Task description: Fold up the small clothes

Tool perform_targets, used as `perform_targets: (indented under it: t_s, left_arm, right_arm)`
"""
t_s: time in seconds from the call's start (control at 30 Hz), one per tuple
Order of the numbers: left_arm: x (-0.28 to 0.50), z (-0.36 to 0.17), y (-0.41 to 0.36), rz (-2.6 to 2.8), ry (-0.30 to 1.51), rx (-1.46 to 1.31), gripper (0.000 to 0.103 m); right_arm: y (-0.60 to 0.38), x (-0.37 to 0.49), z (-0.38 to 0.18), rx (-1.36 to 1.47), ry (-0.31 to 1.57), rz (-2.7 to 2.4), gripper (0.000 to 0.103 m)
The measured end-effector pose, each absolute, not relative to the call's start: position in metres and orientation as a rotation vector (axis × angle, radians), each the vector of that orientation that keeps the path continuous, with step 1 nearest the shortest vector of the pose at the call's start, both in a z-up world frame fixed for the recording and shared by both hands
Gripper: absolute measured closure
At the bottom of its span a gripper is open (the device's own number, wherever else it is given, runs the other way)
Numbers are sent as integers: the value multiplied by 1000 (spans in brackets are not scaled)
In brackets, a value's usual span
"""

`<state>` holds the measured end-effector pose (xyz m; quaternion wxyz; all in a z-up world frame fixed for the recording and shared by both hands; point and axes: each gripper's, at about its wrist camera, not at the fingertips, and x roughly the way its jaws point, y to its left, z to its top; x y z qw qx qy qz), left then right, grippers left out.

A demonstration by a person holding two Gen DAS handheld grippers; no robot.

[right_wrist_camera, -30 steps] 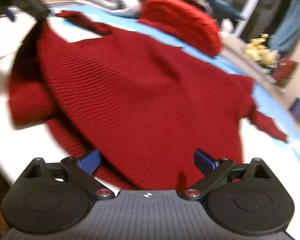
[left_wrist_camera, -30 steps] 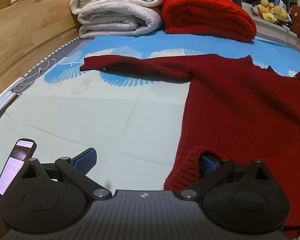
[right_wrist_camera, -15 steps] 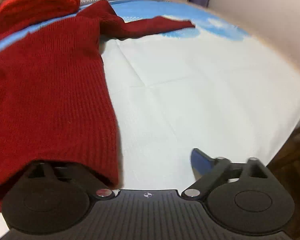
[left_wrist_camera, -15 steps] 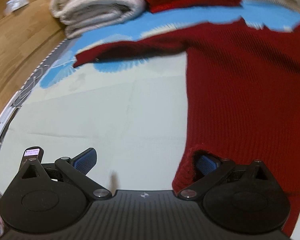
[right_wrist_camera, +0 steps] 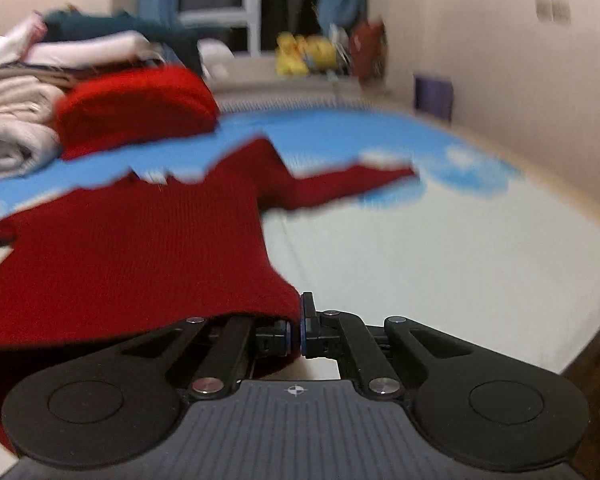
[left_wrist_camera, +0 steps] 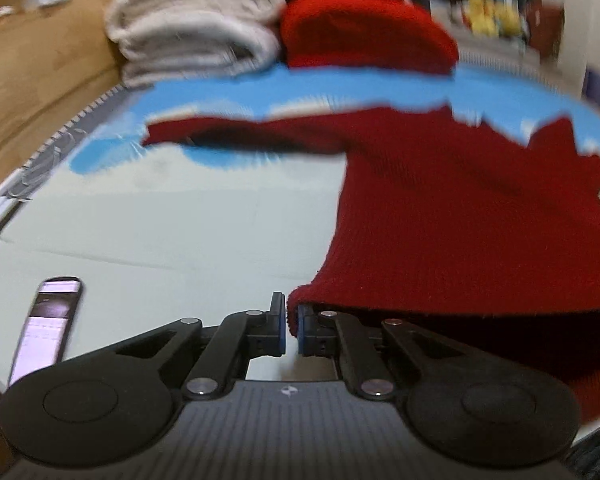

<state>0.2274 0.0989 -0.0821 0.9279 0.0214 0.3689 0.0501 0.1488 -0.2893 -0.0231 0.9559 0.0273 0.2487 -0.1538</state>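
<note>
The right claw [right_wrist_camera: 299, 320] has just closed its jaws on the hem corner of the dark red sweater [right_wrist_camera: 140, 248], which spreads back over the bed [right_wrist_camera: 440, 264] toward its far edge, one sleeve [right_wrist_camera: 352, 184] stretched out to the right. At the far left corner sits a folded bright red knit [right_wrist_camera: 136, 108] beside a stack of pale blankets [right_wrist_camera: 12, 136]. Yellow soft toys [right_wrist_camera: 304, 54] sit beyond the far edge, blurred

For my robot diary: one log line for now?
left gripper: shut on sweater hem | right gripper: shut on sweater hem | hem lifted
</note>
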Motion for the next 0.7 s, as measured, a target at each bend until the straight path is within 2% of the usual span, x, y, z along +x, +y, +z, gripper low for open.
perform_targets:
  t_s: [0.13, 0.2, 0.3, 0.33, 0.37, 0.4, 0.43, 0.47, 0.53, 0.7]
  left_arm:
    - [208, -82, 115, 85, 789, 15, 97]
    - [212, -89, 108, 87, 834, 88, 95]
    - [209, -109, 96, 112, 907, 244, 85]
    - [210, -117, 94, 112, 941, 288, 68]
    - [210, -124, 94, 126, 974, 330, 45]
    - [209, -131, 95, 152, 996, 375, 35]
    - [204, -135, 96, 184, 1001, 413, 24]
    - [198, -138, 99, 209, 995, 439, 17]
    - [190, -131, 111, 203, 969, 390, 17]
    - [184, -99, 146, 171, 881, 98, 17]
  right_arm:
    - [-292, 143, 7, -46, 492, -246, 100]
    - [-290, 148, -4, -125, 576, -252, 99]
    - [-297, 156, -45, -104, 772, -257, 99]
    - [-302, 157, -59, -68, 827, -252, 91]
    - [-307, 158, -72, -33, 899, -259, 80]
    - [-311, 157, -78, 3, 941, -275, 75]
    - [-318, 155, -80, 33, 941, -288, 66]
    - [-322, 151, -77, 42, 914, -299, 54]
    - [-330, 142, -69, 56, 866, -305, 37]
    - [-359, 113, -47, 290, 816, -207, 34]
